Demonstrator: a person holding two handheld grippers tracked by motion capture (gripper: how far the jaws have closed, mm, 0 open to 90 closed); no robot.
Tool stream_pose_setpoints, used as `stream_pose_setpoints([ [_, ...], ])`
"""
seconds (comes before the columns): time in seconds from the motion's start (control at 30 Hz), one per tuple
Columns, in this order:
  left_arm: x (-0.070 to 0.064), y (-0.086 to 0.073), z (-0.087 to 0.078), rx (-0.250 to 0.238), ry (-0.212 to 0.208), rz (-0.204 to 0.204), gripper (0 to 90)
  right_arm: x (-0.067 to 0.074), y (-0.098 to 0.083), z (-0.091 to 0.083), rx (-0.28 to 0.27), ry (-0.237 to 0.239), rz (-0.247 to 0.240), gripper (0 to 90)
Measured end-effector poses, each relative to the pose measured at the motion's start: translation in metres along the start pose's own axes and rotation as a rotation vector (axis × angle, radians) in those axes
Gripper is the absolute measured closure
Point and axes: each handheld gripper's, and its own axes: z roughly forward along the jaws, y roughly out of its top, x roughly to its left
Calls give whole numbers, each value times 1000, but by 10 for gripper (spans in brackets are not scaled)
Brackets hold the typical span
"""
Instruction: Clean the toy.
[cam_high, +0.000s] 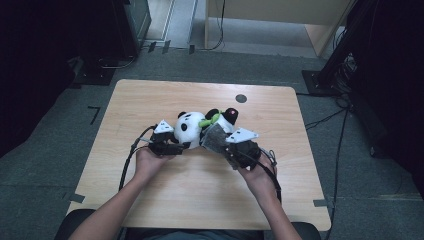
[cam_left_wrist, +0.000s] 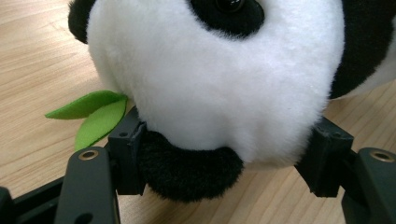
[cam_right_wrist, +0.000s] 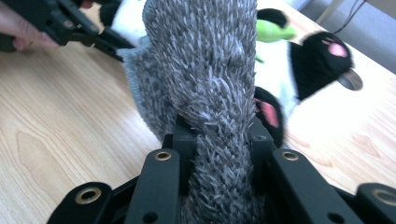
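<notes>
Both grips look set: my left claw (cam_left_wrist: 224, 158) pinches the panda's (cam_high: 189, 128) head, my right (cam_right_wrist: 219, 140) clamps the grey cloth (cam_right_wrist: 205, 79). Wiping seems left.

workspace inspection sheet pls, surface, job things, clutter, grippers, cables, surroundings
surface: light wooden table, round dark cap set in its far side
job's things: black-and-white plush panda with green felt leaves; shaggy grey cloth
clutter: nothing seen
grippers: left hand-held gripper jaws around the panda's head; right hand-held gripper shut on the cloth
cables: black cable trails from the left one
surroundings: grey floor, dark stands
</notes>
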Motion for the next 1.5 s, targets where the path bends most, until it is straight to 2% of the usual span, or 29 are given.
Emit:
stream_pose_setpoints([
  [0.07, 0, 0, 0, -1, 1, -8, 308, -7, -2, -5, -10, 0, 39, 730],
  [0.13, -1, 0, 0, 2, 3, -11, 308, -11, -3, -11, -30, -22, 69, 730],
  [0.17, -1, 0, 0, 8, 9, -2, 309, -11, -2, -15, -44, -40, 76, 731],
  [0.2, -1, 0, 0, 8, 13, 5, 311, -10, 2, -22, -82, -44, 99, 732],
  [0.27, -2, 0, 0, 10, 18, 4, 311, -4, 5, -24, -116, 11, 127, 732],
  [0.3, -2, 0, 0, 11, 19, 0, 311, -4, 5, -24, -116, 11, 127, 732],
  [0.33, -3, 0, 0, 10, 20, -2, 311, 8, 8, -19, -122, 72, 125, 732],
  [0.37, -3, 1, 0, 11, 22, -3, 311, 8, 8, -19, -122, 72, 125, 732],
  [0.4, -3, 1, 0, 11, 23, -5, 310, 23, 10, -6, -111, 124, 100, 731],
  [0.43, -3, 1, 0, 15, 23, -2, 311, 31, 10, 3, -103, 135, 87, 731],
  [0.47, -4, 1, 0, 16, 24, -3, 311, 31, 10, 3, -103, 135, 87, 731],
  [0.53, -4, 1, 0, 18, 25, -4, 310, 43, 12, 21, -75, 138, 56, 731],
  [0.57, -4, 1, 0, 18, 24, -4, 310, 47, 12, 31, -58, 135, 43, 730],
  [0.6, -4, 1, 0, 19, 24, -2, 310, 54, 12, 48, -22, 137, 39, 731],
  [0.63, -4, 1, -1, 20, 24, -1, 310, 57, 11, 56, -10, 124, 31, 731],
  [0.67, -4, 1, -1, 20, 24, -1, 310, 57, 11, 56, -10, 124, 31, 731],
  [0.7, -4, 1, -1, 20, 24, -1, 310, 59, 9, 62, 3, 112, 28, 729],
  [0.73, -4, 1, 0, 20, 24, 0, 310, 60, 6, 72, 11, 76, 19, 725],
  [0.83, -4, 1, 0, 21, 26, 3, 310, 59, 2, 77, 11, 56, 14, 723],
  [0.9, -4, 1, 0, 21, 26, 5, 310, 58, -2, 79, 14, 31, -12, 722],
  [1.17, -4, 1, 0, 22, 24, 10, 311, 52, -11, 79, 52, 16, -39, 726],
  [1.33, -3, 1, -1, 25, 23, 12, 312, 49, -16, 72, 87, 4, -46, 726],
  [1.4, -3, 1, 0, 25, 23, 13, 312, 46, -18, 67, 98, 0, -40, 726],
  [1.5, -3, 1, 0, 25, 23, 14, 314, 35, -23, 58, 100, 29, 3, 726],
])
